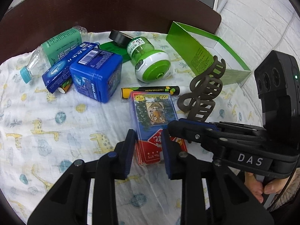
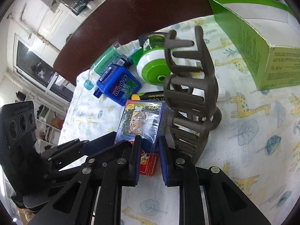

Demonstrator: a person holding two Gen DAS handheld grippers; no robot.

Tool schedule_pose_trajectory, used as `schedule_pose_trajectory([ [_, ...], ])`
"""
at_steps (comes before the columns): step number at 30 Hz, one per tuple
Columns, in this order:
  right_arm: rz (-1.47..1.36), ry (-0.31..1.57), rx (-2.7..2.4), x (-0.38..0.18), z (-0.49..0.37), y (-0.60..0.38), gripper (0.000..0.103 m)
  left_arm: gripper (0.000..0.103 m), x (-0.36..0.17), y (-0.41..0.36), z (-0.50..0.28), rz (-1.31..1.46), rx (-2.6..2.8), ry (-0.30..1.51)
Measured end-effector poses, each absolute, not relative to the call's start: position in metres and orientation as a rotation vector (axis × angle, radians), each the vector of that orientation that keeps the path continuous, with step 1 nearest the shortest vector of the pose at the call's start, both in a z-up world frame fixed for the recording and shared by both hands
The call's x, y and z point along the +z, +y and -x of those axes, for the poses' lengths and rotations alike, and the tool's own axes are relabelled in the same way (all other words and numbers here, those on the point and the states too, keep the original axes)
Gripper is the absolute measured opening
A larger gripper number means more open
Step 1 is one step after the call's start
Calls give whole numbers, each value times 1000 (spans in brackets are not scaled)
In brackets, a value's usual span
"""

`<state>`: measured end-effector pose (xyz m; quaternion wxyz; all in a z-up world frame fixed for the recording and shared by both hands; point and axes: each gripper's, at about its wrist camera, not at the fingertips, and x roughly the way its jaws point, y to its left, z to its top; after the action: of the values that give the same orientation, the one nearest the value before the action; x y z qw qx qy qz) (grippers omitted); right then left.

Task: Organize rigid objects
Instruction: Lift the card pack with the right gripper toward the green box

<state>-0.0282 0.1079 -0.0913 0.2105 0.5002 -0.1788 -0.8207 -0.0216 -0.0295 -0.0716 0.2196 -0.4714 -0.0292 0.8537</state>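
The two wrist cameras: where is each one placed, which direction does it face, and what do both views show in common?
Left wrist: sits on the left gripper, looking down along its fingers at the card box; right gripper and a hand show at right.
Right wrist: sits on the right gripper, looking down at the card box from the other side; left gripper shows at left.
Shared: card box, hair claw, blue tub, green box, patterned cloth.
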Motion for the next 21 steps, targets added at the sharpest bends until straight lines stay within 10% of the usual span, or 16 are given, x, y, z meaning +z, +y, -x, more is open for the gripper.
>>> schedule_pose_trajectory([
  [21,-1028,-544,-2424,-2,28,174,22,25,21,42,40,1029,2458,174],
])
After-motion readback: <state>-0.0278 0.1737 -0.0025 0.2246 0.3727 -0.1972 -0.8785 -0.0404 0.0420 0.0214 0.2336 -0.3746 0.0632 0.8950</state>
